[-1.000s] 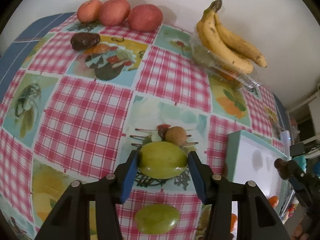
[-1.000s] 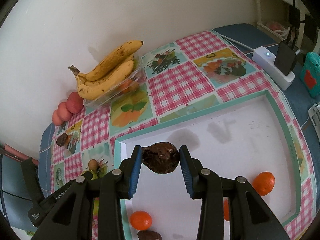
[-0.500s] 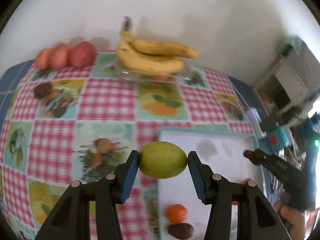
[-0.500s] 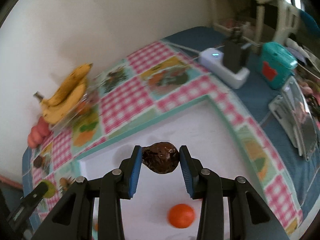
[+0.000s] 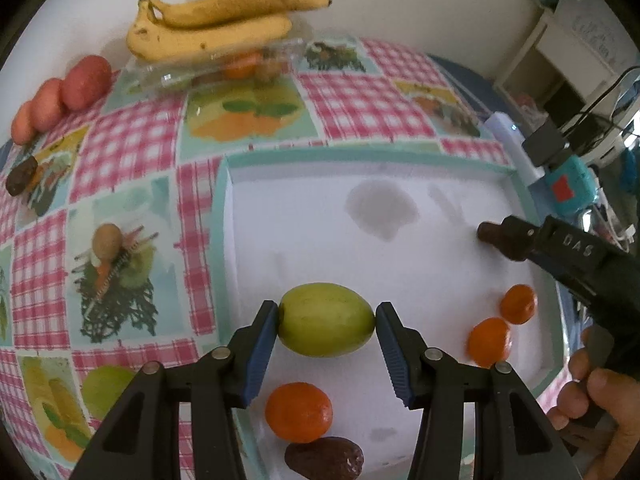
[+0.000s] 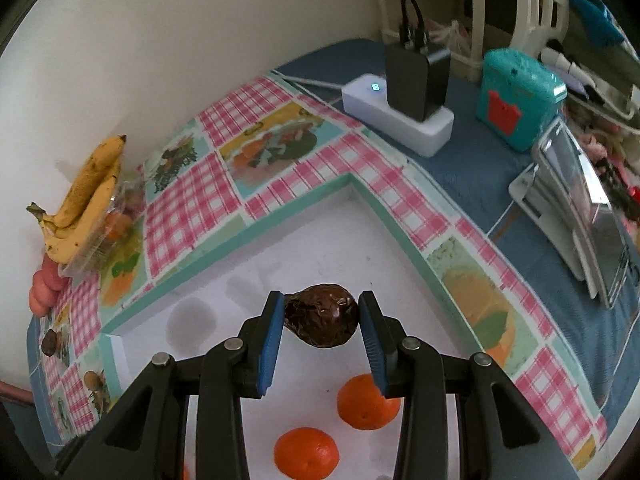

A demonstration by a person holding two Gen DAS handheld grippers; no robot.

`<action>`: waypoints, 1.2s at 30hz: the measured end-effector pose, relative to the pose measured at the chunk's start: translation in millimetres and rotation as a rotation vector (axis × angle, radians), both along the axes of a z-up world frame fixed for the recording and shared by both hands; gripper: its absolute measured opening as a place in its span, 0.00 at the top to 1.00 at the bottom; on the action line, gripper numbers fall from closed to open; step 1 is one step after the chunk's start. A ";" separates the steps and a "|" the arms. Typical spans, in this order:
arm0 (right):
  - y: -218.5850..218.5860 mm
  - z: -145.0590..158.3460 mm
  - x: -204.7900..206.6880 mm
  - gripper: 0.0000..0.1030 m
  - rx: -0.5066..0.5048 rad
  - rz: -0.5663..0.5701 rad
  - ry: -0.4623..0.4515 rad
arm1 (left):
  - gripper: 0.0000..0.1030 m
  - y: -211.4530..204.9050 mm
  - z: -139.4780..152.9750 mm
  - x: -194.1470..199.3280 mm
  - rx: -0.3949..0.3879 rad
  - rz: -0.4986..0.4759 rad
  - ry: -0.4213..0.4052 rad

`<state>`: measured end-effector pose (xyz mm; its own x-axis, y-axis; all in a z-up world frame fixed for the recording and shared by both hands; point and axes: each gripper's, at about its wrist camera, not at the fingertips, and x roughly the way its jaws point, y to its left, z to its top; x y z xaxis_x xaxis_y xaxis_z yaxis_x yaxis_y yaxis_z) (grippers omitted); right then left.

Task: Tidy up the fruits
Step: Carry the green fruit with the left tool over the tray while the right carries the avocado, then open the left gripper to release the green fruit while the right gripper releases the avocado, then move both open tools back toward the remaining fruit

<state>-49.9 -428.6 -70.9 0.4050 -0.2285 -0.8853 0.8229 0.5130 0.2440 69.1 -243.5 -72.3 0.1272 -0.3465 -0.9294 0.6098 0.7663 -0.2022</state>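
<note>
Green oval fruit (image 5: 326, 319) clamped end to end between the blue pads of the left gripper (image 5: 327, 322), hanging over the near-left part of the white tray (image 5: 304, 220), clear of its floor. Dark brown wrinkled fruit (image 6: 321, 321) pinched between the pads of the right gripper (image 6: 321, 320), likewise above the tray, over its middle; seen again from the left wrist view as a dark tip at the right gripper's front, with a hand (image 5: 592, 408) wrapped round the black handle. On the tray floor: one orange fruit (image 5: 298, 412) just below the green one, touching a second dark brown fruit (image 5: 324, 459) at the bottom edge, and two more oranges (image 5: 503, 326) side by side near the tray's right rim. Beyond the tray, on the pink-checked tablecloth (image 5: 132, 144): another green fruit (image 5: 105, 390) at the lower left, a small tan round fruit (image 5: 107, 239), a dark fruit (image 5: 22, 175) at the far left, three reddish fruits (image 5: 60, 96) in a row by the wall, and a bunch of bananas (image 5: 212, 24) lying on top of a clear plastic box (image 5: 208, 70). Past the cloth's far corner, a white power strip (image 6: 396, 120) with a black adapter plugged in, next to a teal box (image 6: 520, 98).
</note>
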 end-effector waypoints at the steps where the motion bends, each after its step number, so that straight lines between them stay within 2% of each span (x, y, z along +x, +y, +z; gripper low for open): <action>1: -0.7 -3.2 -0.5 0.61 0.002 -0.002 0.004 | 0.48 0.5 -0.1 0.3 -0.003 0.004 -0.002; 10: -2.3 -8.9 -0.7 0.61 0.000 0.001 0.015 | 0.47 1.4 2.0 2.6 0.005 0.013 0.017; 14: -3.6 -8.8 -1.1 0.61 0.003 -0.001 0.018 | 0.38 1.4 10.7 2.3 -0.013 0.011 0.011; 16: -4.0 -8.1 -0.5 0.60 -0.002 0.005 0.022 | 0.36 2.0 17.3 1.4 -0.020 0.008 0.004; 17: -4.2 -7.4 -0.3 0.58 -0.004 0.006 0.022 | 0.36 2.2 19.9 1.2 -0.021 0.007 0.000; 18: -4.3 -6.4 -0.2 0.51 -0.008 0.006 0.024 | 0.34 2.8 23.0 1.1 -0.023 0.008 -0.006; 20: -3.8 -2.9 -0.1 0.47 -0.017 0.006 0.027 | 0.32 5.1 29.8 2.0 -0.027 0.015 -0.019; 25: 2.1 14.9 2.0 0.45 -0.045 0.026 0.019 | 0.22 18.9 44.3 10.3 -0.022 0.057 -0.056; 29: 13.5 31.2 6.7 0.23 -0.078 0.059 0.023 | 0.06 38.6 49.9 21.1 0.003 0.114 -0.092; 32: 24.5 39.2 11.3 0.22 -0.085 0.094 0.023 | 0.04 60.7 54.7 28.3 0.027 0.169 -0.143; 36: 42.0 45.7 15.2 0.21 -0.083 0.139 0.008 | 0.00 97.7 59.0 40.7 0.033 0.257 -0.161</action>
